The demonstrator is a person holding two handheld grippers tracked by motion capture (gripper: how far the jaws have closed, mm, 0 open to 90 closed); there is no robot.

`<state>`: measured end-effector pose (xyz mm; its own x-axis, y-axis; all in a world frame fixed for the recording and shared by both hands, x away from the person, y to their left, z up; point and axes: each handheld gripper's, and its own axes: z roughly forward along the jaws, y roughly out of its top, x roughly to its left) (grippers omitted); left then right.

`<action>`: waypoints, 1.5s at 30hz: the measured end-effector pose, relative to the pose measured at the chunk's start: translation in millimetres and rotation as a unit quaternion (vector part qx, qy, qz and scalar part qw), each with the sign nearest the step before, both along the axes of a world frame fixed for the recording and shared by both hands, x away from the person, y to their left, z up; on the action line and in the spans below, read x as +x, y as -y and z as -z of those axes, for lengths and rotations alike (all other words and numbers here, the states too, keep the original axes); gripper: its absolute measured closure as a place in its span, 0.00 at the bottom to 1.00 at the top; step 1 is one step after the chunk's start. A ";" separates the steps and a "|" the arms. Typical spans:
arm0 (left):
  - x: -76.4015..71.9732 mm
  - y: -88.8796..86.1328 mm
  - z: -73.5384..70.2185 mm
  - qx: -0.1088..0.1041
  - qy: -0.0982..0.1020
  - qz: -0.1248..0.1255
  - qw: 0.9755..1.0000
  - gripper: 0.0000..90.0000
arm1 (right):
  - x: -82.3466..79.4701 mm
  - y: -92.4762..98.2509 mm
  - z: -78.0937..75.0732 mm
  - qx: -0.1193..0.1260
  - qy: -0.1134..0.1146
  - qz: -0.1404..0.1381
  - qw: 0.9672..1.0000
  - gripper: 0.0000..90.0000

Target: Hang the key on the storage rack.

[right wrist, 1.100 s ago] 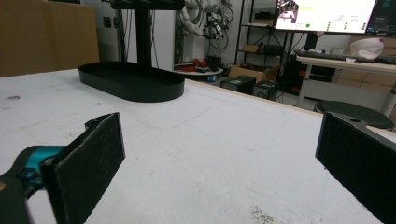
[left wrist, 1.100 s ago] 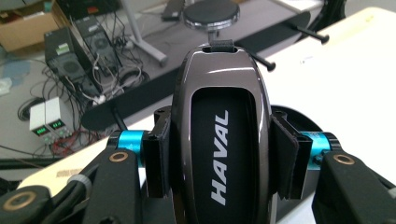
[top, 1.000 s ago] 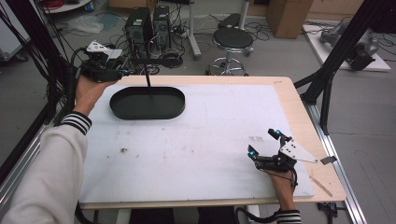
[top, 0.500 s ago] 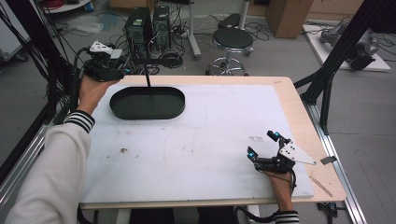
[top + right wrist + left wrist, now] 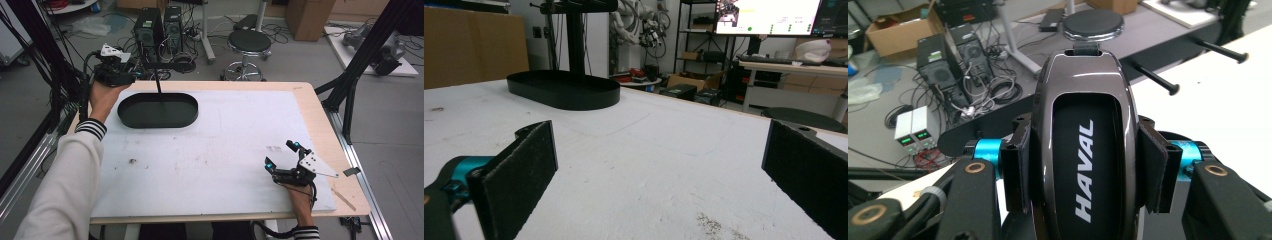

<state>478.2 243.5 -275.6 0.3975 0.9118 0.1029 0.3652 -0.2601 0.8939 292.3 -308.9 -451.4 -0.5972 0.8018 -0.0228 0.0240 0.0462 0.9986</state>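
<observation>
Brown key fob (image 5: 1083,150) between left tongs (image 5: 1083,165).

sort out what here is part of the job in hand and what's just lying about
In the job:
- HAVAL key fob, clamped in the left hand-held gripper
- black oval tray beside it
- right hand-held gripper, open, resting on the white mat

Lying about:
- round stool
- computer towers
- cardboard box
</observation>
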 end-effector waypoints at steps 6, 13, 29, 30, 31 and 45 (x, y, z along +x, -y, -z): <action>0.9 0.6 2.7 0.005 -0.006 -0.015 1.000 0.54 | 0.0 0.7 0.2 0.002 0.002 0.000 1.000 0.00; -4.3 -4.4 7.6 0.005 -0.013 -0.027 1.000 0.54 | -0.6 0.4 0.3 0.000 0.000 0.000 1.000 0.00; -20.4 -8.6 30.7 0.012 -0.037 -0.013 0.999 0.54 | -0.3 0.3 0.3 0.001 0.001 -0.002 1.000 0.00; -20.8 -8.4 31.8 0.014 -0.038 -0.015 0.999 0.54 | -0.4 0.4 0.3 0.002 0.001 -0.002 1.000 0.00; -21.3 -8.5 33.1 0.011 -0.038 -0.013 0.999 0.54 | -0.3 0.4 0.4 0.001 0.002 -0.002 1.000 0.00; -17.4 -4.8 55.6 0.017 -0.061 -0.013 0.998 0.54 | -0.5 0.3 0.4 0.002 0.000 -0.003 1.000 0.00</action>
